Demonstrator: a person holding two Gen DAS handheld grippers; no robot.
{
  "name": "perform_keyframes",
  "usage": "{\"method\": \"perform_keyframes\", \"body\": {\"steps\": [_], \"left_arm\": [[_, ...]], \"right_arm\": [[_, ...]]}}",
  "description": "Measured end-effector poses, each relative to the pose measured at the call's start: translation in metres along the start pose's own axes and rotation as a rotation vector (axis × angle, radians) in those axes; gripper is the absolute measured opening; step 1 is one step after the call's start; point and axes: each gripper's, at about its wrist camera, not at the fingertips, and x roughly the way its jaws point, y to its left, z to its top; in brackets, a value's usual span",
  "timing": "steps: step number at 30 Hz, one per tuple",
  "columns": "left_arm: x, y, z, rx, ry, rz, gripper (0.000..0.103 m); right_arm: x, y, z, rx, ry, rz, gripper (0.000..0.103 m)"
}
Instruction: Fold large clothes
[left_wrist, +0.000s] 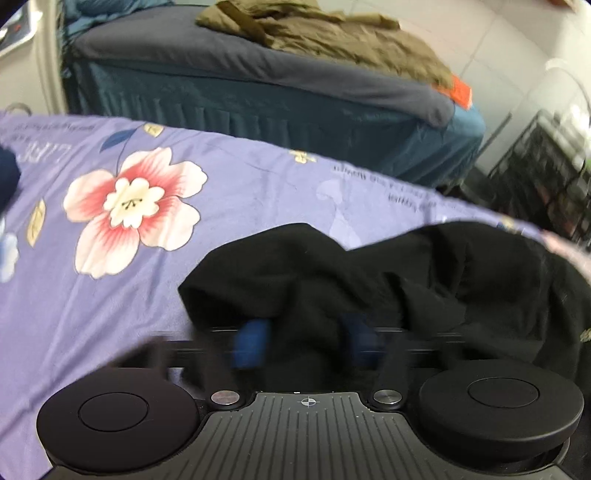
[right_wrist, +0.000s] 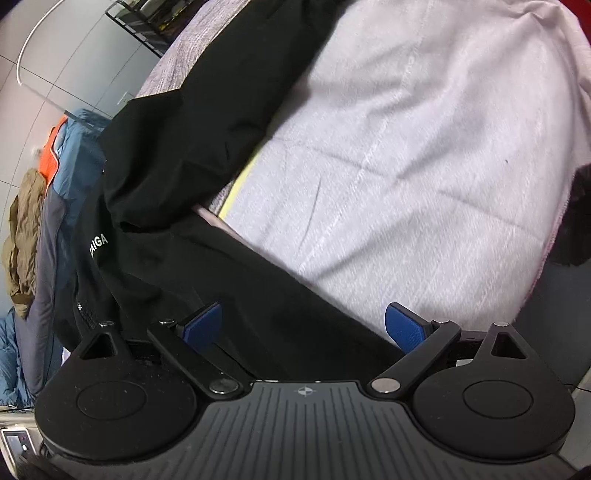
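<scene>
- Nearest to us, the left tongs (left_wrist: 306, 339) have black cloth bunched between their blue pads (left_wrist: 251, 343); the picture is smeared there, so we cannot tell whether they are clenched on it or merely pushed into it.
- The right tongs (right_wrist: 306, 325) stand released, jaws spread wide, with a band of the garment lying across the gap between them.
- The black jacket (right_wrist: 177, 155), white lettering on one panel, lies rumpled on the bed: part on the purple floral sheet (left_wrist: 129, 258), part over a pale lilac blanket (right_wrist: 406, 166).
- We judge the folding barely begun: no flat panel or clean crease shows, only lumps and loose overlapping flaps, so spreading and every fold seem left to do.
- The cloth looks thin, limp and matte, likely to slump when lifted.
- Farther off, a second bed (left_wrist: 258, 92) carries an olive garment (left_wrist: 332, 37).
</scene>
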Motion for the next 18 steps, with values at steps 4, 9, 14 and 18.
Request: {"method": "perform_keyframes", "body": {"steps": [4,9,14,18], "left_arm": [[-0.014,-0.003,0.014,0.050,-0.031,0.036,0.044],[-0.066,0.029,0.052,-0.021,-0.204,0.106,0.028],[-0.111,0.083,0.095,-0.090,-0.352,0.219,0.023],[-0.131,0.112,0.124,-0.096,-0.374,0.284,0.023]], "right_arm": [[0.004,0.011,-0.003,-0.039,-0.009,-0.022,0.095],[0.010,0.032,-0.003,-0.077,-0.013,-0.017,0.095],[0.021,0.071,-0.014,-0.186,-0.001,-0.008,0.095],[0.024,0.101,-0.029,-0.266,0.006,0.017,0.095]]}}
